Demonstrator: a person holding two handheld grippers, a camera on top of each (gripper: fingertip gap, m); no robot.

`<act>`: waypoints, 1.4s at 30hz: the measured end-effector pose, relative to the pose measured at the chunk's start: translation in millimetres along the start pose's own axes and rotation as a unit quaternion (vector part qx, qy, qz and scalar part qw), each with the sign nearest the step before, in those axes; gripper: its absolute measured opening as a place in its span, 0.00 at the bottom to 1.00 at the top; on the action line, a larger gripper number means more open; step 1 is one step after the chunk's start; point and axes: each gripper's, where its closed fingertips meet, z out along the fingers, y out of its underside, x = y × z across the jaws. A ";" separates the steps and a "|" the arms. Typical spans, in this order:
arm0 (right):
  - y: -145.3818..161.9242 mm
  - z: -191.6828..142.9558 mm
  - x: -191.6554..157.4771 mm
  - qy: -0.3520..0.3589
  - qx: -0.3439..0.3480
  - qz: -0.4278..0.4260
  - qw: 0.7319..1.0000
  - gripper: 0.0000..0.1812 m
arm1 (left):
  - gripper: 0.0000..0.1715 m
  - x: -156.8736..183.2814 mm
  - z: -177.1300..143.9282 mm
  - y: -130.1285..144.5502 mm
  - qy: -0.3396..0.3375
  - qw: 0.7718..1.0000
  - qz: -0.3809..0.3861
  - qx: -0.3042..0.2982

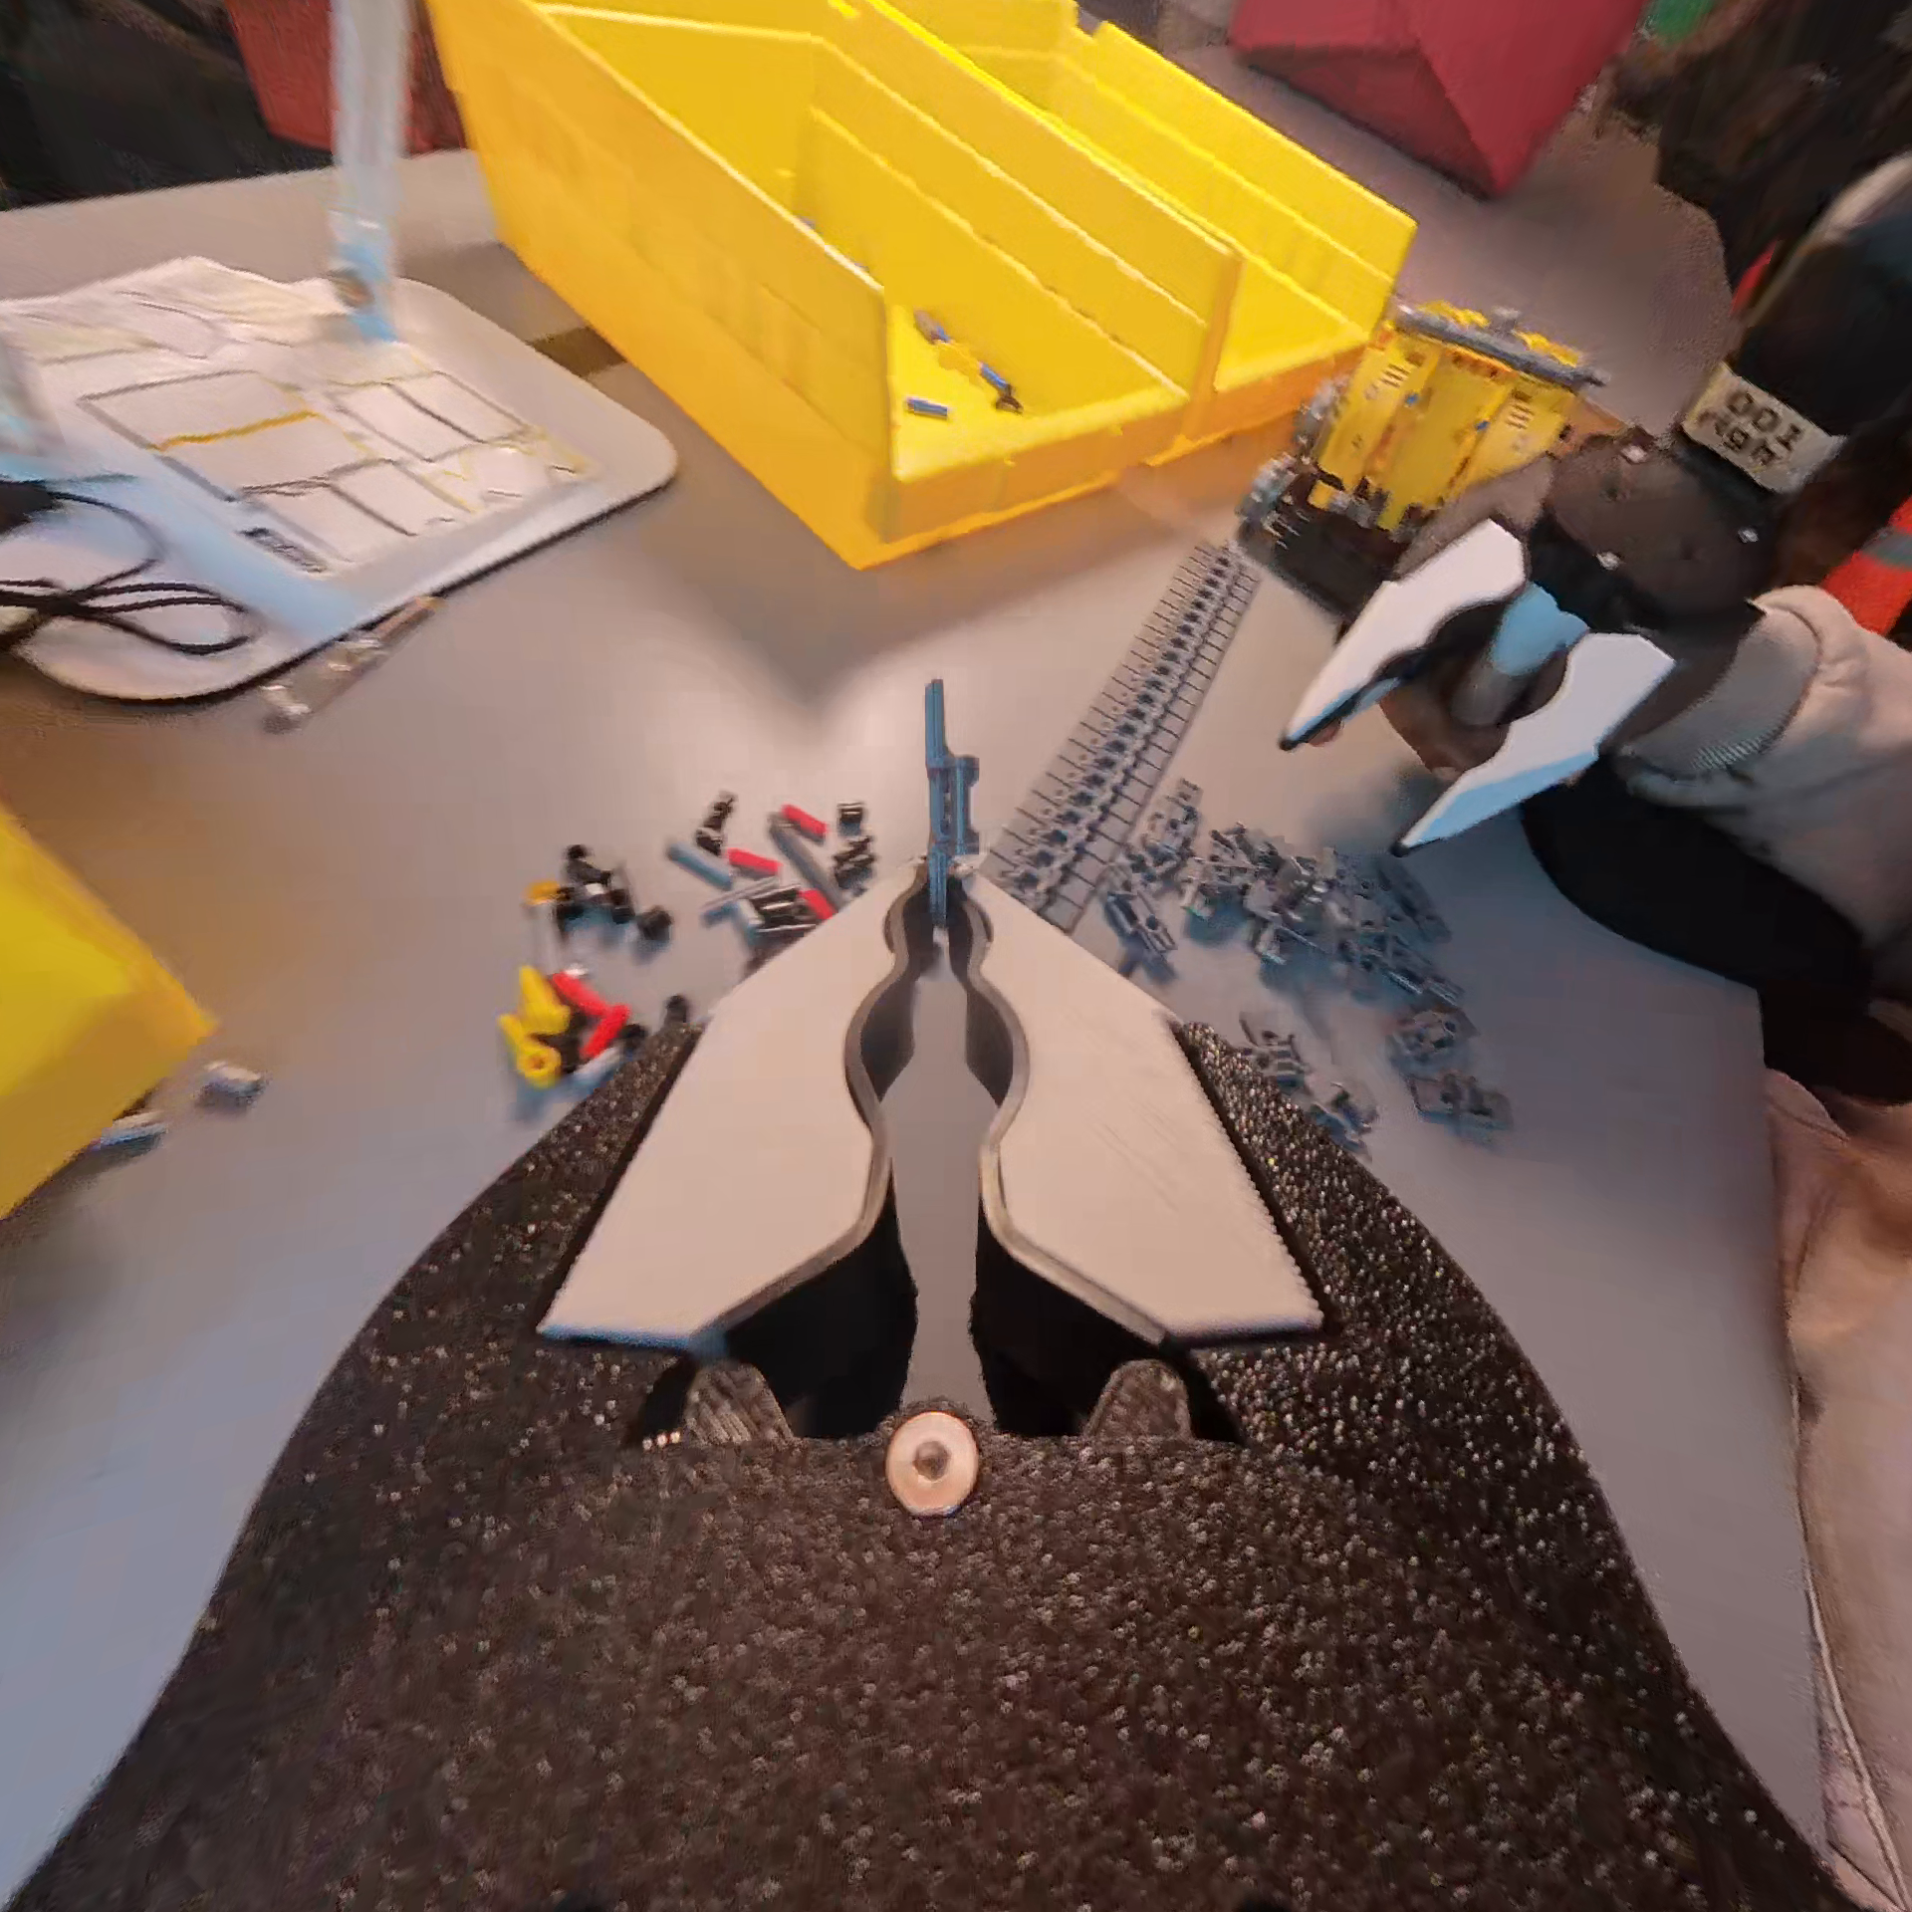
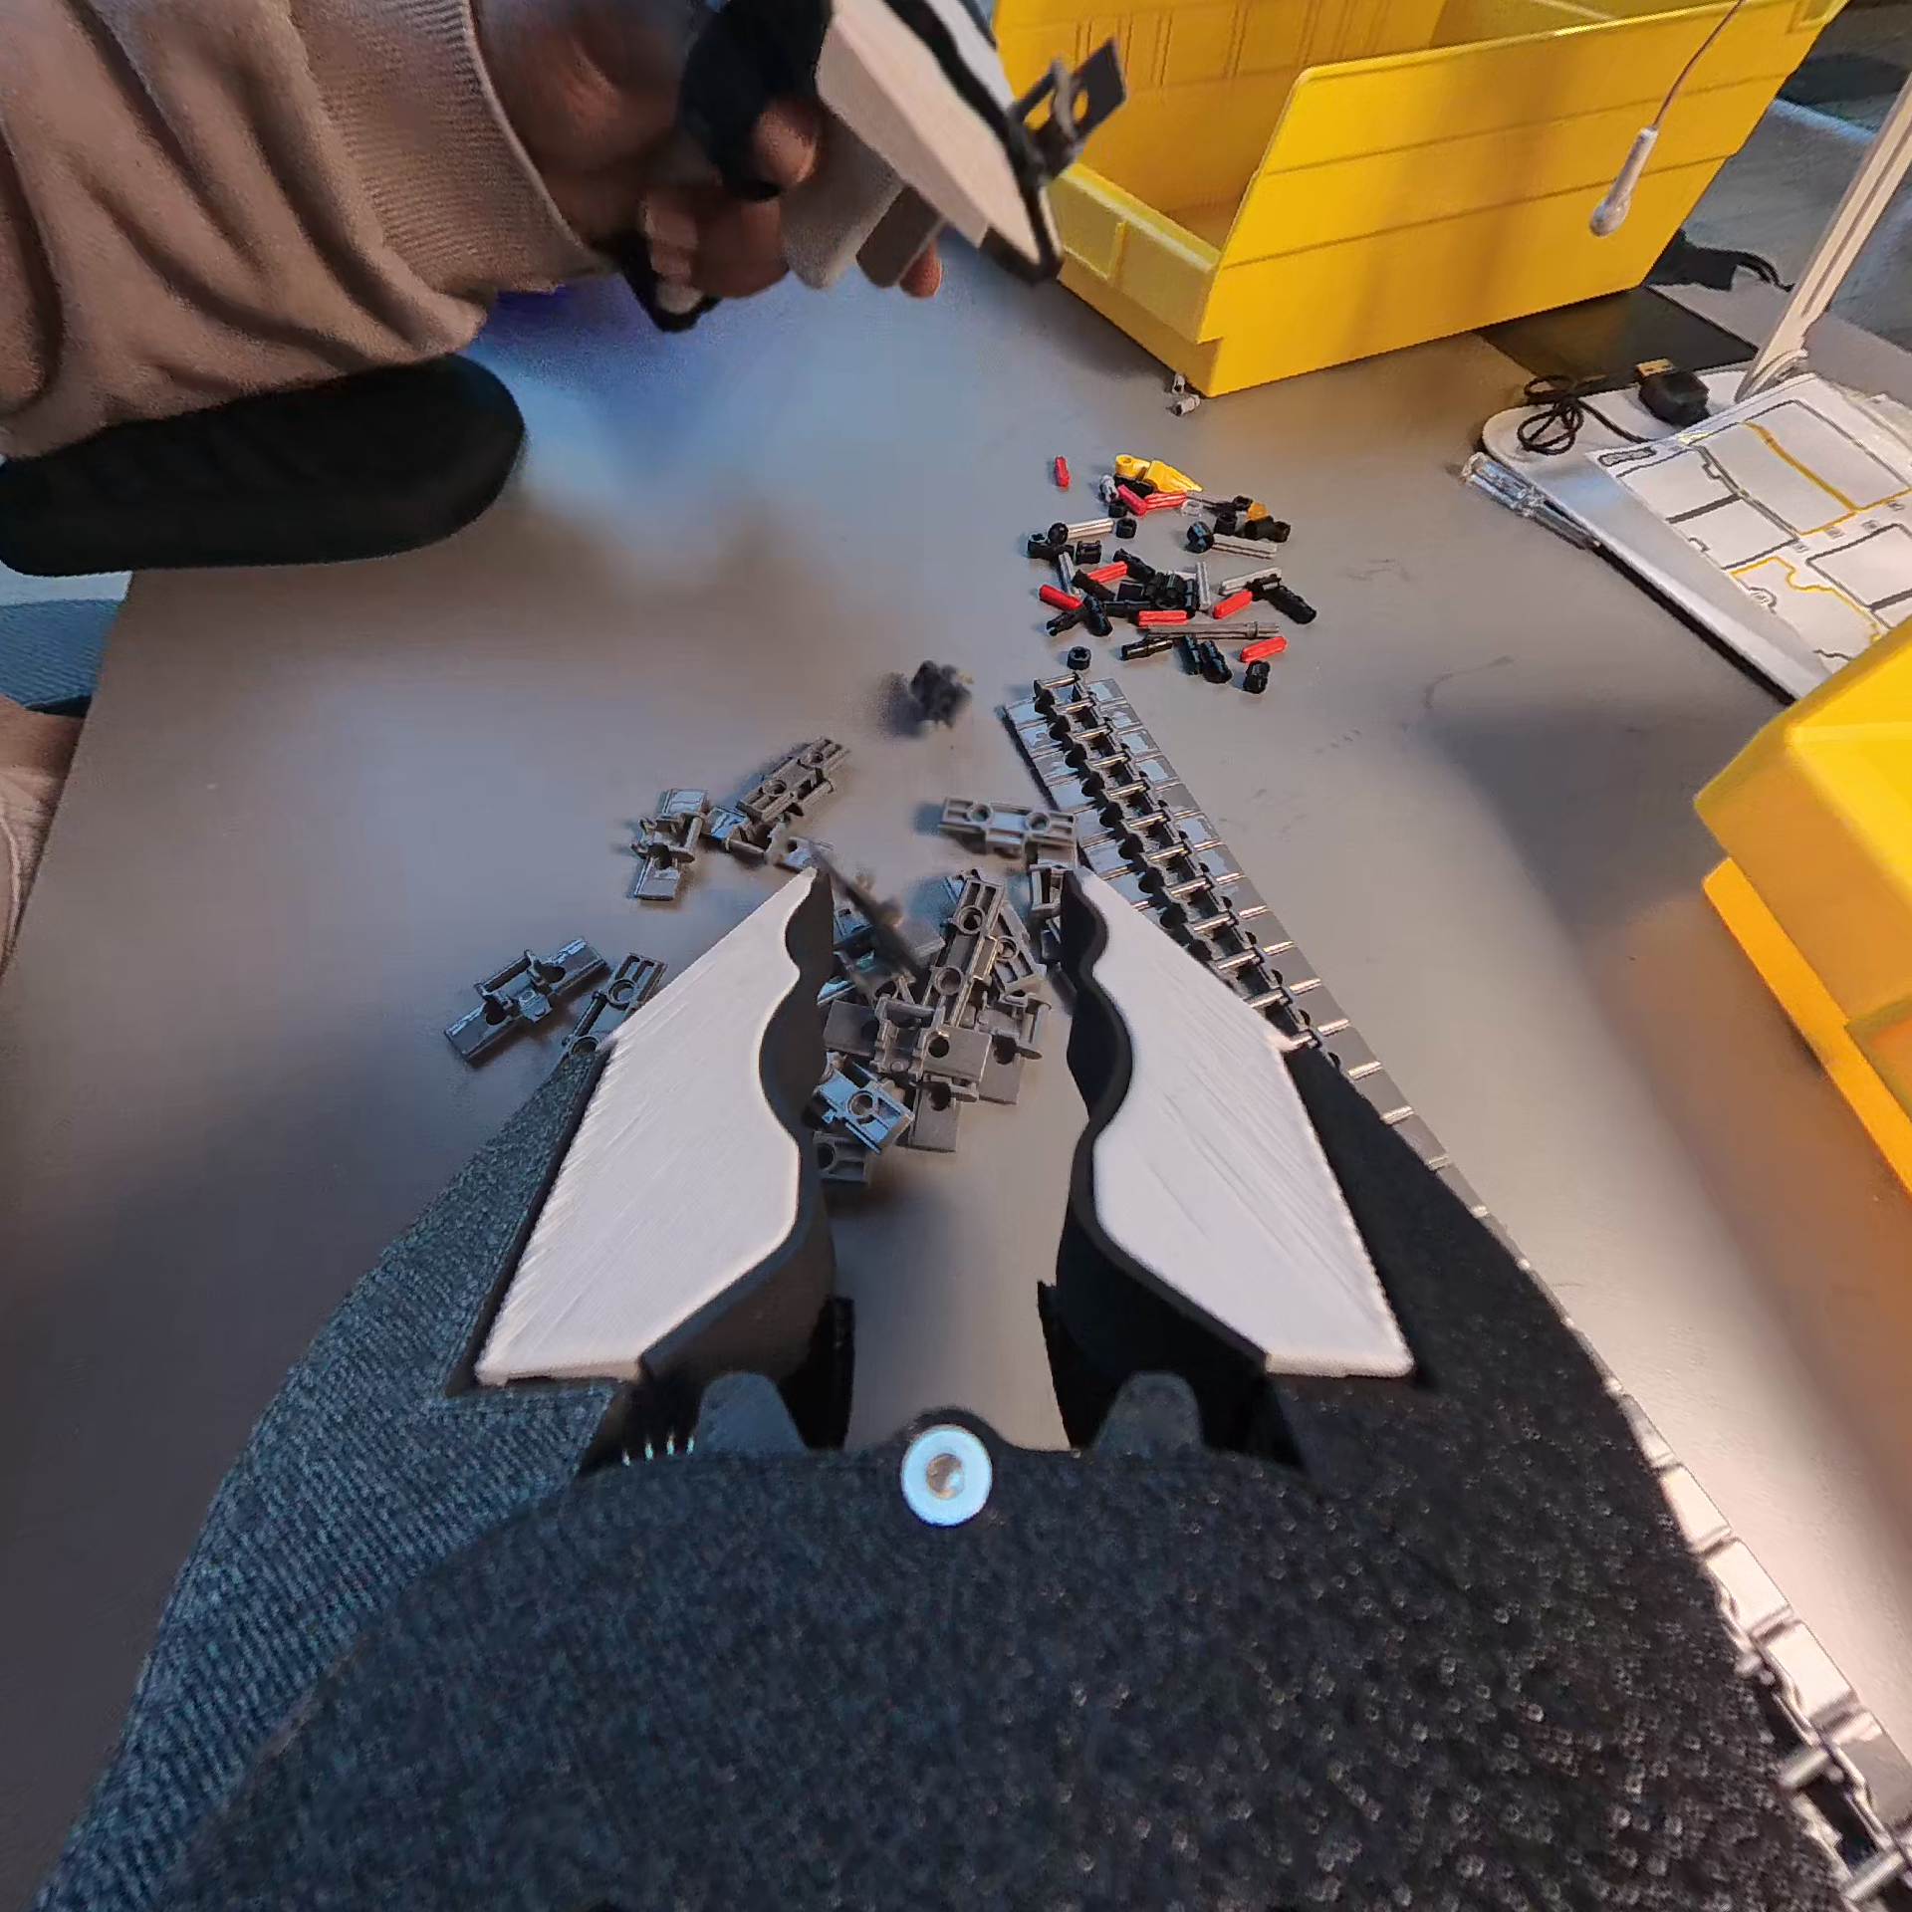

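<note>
My left gripper [image 1: 944, 885] is shut on a small grey track link [image 1: 942, 797] and holds it upright above the grey table [image 1: 517, 786]. It also shows at the top of the right wrist view [image 2: 1035, 140] with the link [image 2: 1076, 98] in its tips. My right gripper [image 2: 947, 900] is open, its fingers spread over a loose pile of grey track links [image 2: 931, 1024]. It shows in the left wrist view [image 1: 1345, 797] just above that pile [image 1: 1314, 910]. An assembled strip of track [image 2: 1159, 859] lies beside the pile.
Small red, black and yellow pins [image 2: 1169, 579] lie scattered past the track. Yellow divided bins [image 1: 879, 259] stand at the back, and another yellow bin [image 2: 1831, 879] is near the right gripper. A yellow brick model [image 1: 1438, 424], printed sheets [image 1: 310, 435] and a person's sleeve [image 2: 207, 207] are nearby. The grippers' ends are close to 15 cm from one another. My right gripper's tips are some 20 cm from the yellow brick model [image 1: 1438, 424].
</note>
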 end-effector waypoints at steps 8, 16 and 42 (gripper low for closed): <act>1.9 1.8 0.0 -0.002 -0.003 0.003 1.000 0.23 | 0.01 -135.8 -59.0 -31.1 -0.208 0.976 -0.058 0.032; 1.3 -0.3 2.2 0.007 -0.002 0.000 1.000 0.23 | 0.27 -184.3 -62.3 -38.8 -0.283 0.957 -0.064 0.018; 5.9 4.1 -0.3 -0.005 -0.010 0.005 1.000 0.23 | 0.10 -141.3 -54.9 -24.0 -0.302 0.948 0.081 -0.052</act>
